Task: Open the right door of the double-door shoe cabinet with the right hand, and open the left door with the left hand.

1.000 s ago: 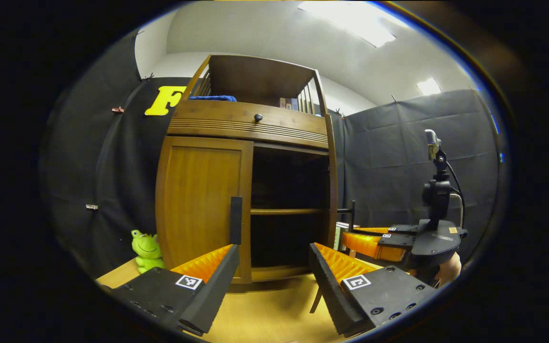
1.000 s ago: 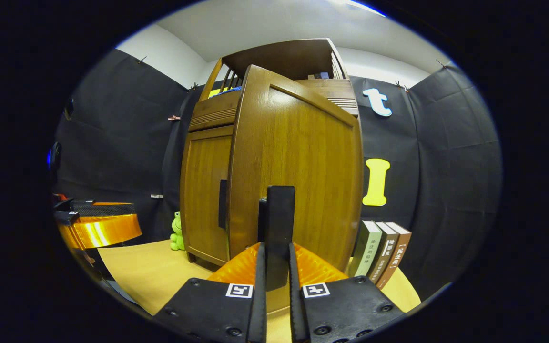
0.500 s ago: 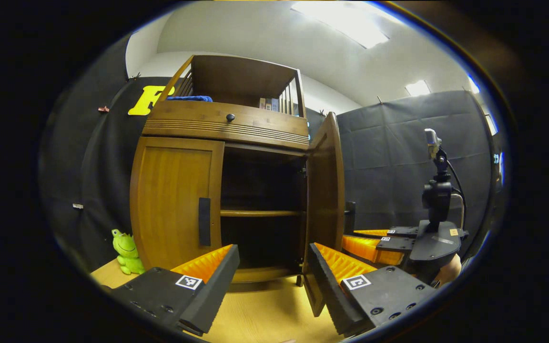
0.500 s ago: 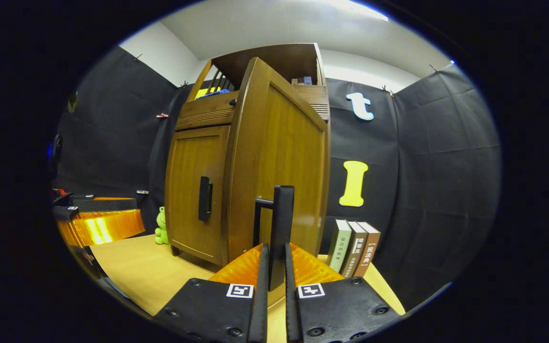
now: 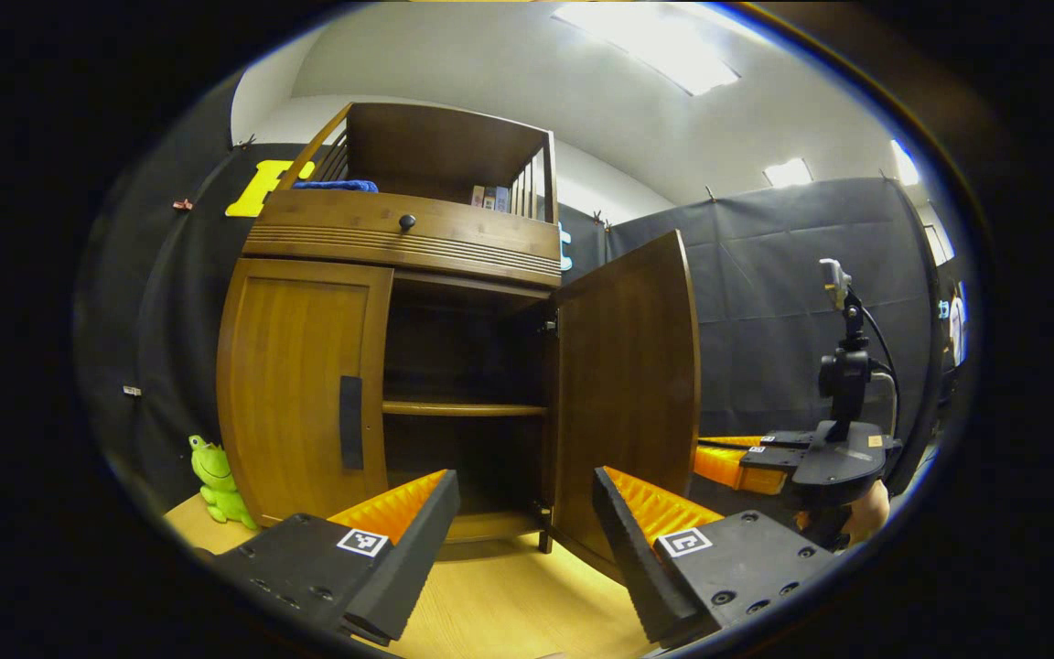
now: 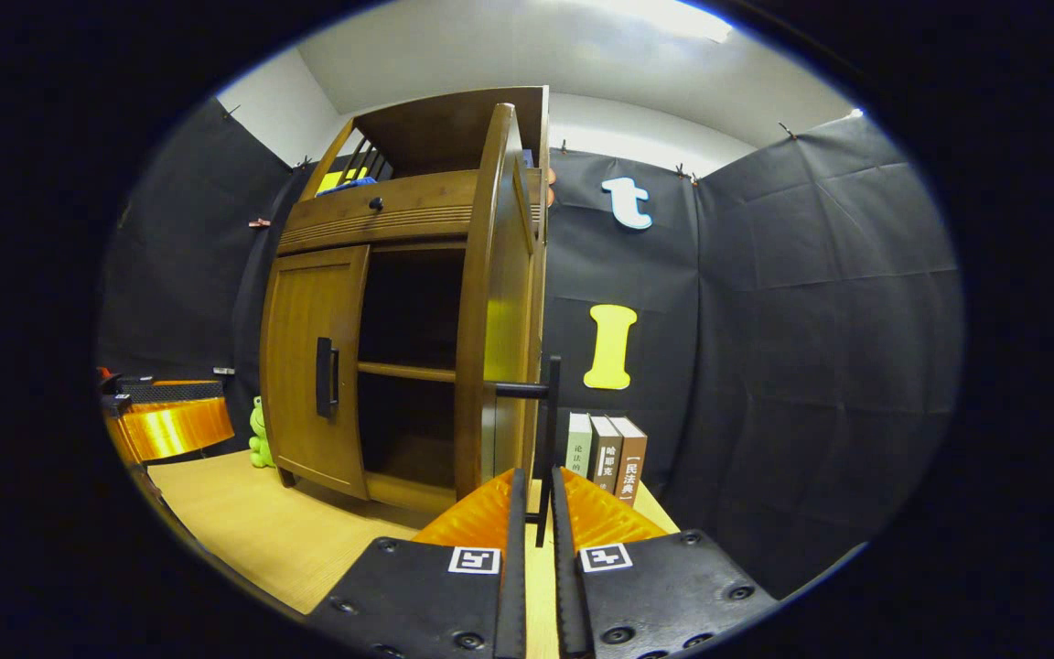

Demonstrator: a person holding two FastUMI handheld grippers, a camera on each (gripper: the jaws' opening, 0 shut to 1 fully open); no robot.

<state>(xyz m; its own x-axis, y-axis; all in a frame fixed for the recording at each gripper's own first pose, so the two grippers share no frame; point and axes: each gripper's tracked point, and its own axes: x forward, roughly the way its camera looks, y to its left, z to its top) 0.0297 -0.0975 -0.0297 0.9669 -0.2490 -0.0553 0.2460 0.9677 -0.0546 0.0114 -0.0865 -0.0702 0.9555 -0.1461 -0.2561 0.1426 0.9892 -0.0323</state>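
Wooden cabinet half opened

Brown wooden double-door shoe cabinet [image 5: 399, 238] stands on the pale wood table [image 5: 490, 613]. Its right door [image 5: 623, 394] is swung out toward three o'clock; the right gripper [image 6: 532, 513] pinches that door's black bar handle [image 6: 548, 439]. At nine o'clock, the left door [image 5: 294, 394] is closed; the left gripper [image 5: 527, 513] hangs near it, fingers spread, holding nothing.

- Left gripper [image 5: 525, 513]: black housings with screws, square black-and-white tag on each, ribbed inner faces.
- Right gripper [image 6: 532, 499]: same build; black camera mast with cable above it, seen in left gripper view.
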